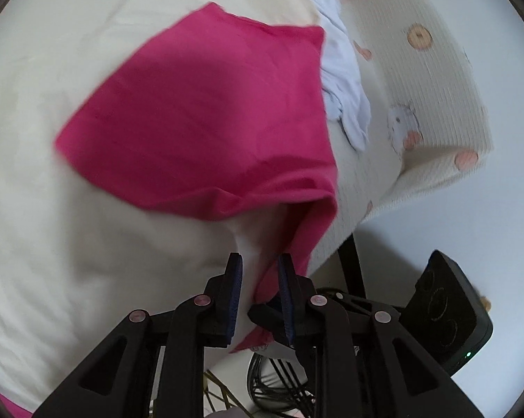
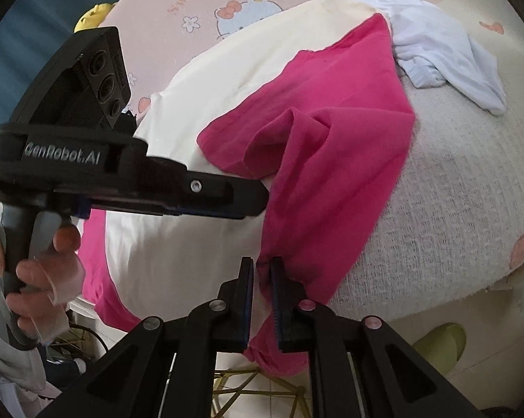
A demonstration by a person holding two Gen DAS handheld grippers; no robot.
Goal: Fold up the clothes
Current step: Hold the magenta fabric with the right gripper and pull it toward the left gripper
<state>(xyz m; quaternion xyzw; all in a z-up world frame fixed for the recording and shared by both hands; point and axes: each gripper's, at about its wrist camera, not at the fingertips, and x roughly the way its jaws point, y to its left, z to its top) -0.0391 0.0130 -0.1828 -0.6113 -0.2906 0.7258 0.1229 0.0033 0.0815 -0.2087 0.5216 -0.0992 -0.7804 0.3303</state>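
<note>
A garment of soft knit cloth, cream in the body (image 2: 206,80) with a bright pink sleeve (image 2: 335,139), is spread over a textured white blanket (image 2: 446,209) printed with small cartoon animals and peach dots. The pink cloth is matte and finely ribbed, and it is bunched into a rounded fold near its middle; the cream cloth lies in broad, shallow wrinkles. A second garment, thin, white and crumpled (image 2: 432,41), is heaped at the far right edge of the pink sleeve. A pink mat with a printed bear face and lettering (image 2: 206,7) is seen beyond the cream cloth.

The right gripper (image 2: 262,292) is seen near the bottom of its own view, its black fingers lined with dark blue ridged pads (image 2: 277,310). Its jaws are drawn narrow, and a gathered edge of the pink sleeve is pinched between them, the cloth hanging out below.

The left gripper (image 1: 259,292) is likewise narrowed, and a strip of pink cloth with a cream edge is clamped between its pads. In the right wrist view its black body is seen at the left, held by a hand (image 2: 35,264) around a grey handle.
</note>
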